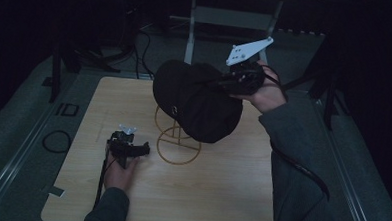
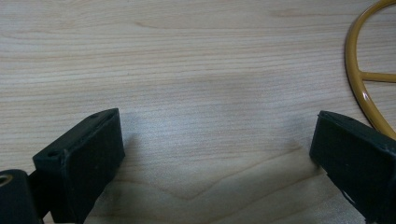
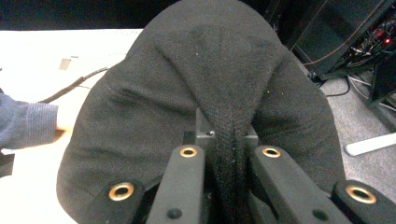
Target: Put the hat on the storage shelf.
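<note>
- Count: one black cap (image 1: 197,100), one gold wire stand (image 1: 176,139), two grippers.
- Cap is dark woven fabric, domed, with a small metal emblem on its side; it hangs above the stand, over the wooden table (image 1: 220,191), its fabric bunched into a ridge.
- Right gripper (image 3: 227,140) pinches that ridge (jaws pressed tight on the cloth).
- Left gripper (image 1: 144,149) rests on the table just beside the stand's ring base, jaws spread wide on nothing.
</note>
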